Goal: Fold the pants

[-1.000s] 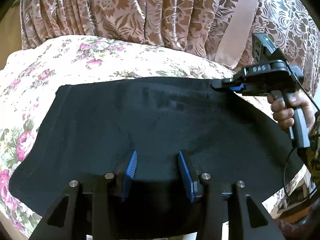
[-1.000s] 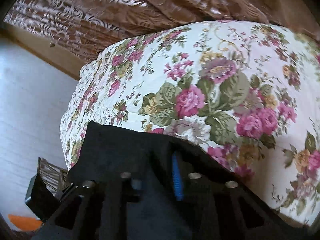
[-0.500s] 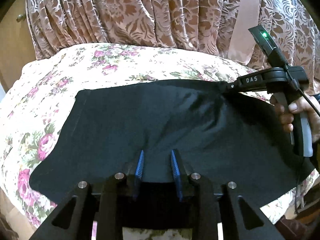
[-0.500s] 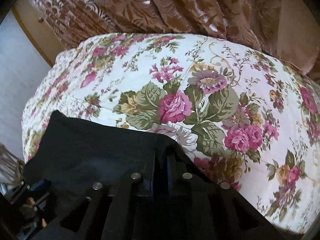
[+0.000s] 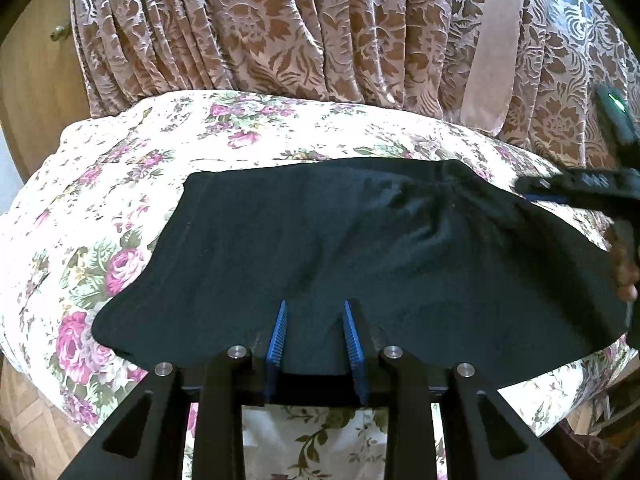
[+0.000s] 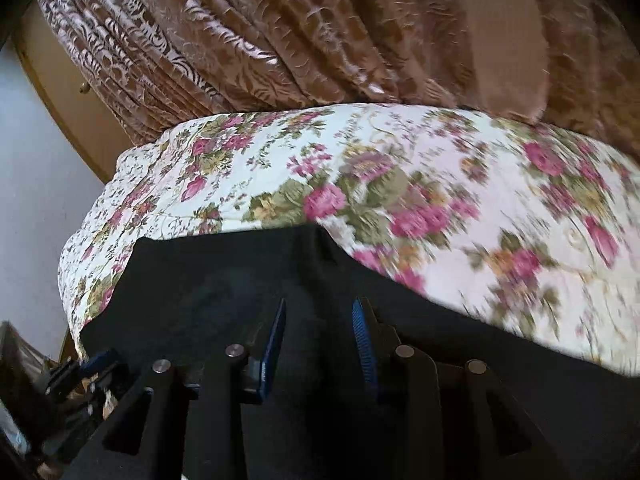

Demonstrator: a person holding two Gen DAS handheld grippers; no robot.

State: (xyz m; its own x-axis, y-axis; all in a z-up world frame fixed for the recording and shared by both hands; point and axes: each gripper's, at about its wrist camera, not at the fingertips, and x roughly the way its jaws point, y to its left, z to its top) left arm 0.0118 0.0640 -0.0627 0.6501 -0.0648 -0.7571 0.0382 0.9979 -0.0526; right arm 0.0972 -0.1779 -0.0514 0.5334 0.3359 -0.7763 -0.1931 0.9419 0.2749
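Left wrist view: one pair of black pants (image 5: 360,264) lies spread flat on the floral bedspread (image 5: 168,152), with a hemmed edge at the left and a gathered, wrinkled area at the far right. Half a second ago both grippers were clamped on the fabric, at its near edge and at its far-right edge. Both have since released. The left gripper (image 5: 315,322) now has its two blue pads apart over the near edge, with nothing between them. The right gripper (image 6: 319,322) likewise stands with its pads apart above the cloth, and its view is motion-blurred. Judgement: the fold just laid down is complete, and the garment is free for the next grasp.

Count: one pair of pants, two grippers, one bedspread, one patterned curtain (image 5: 280,28) behind the bed, and one wooden door with a knob (image 5: 28,56) at the far left.
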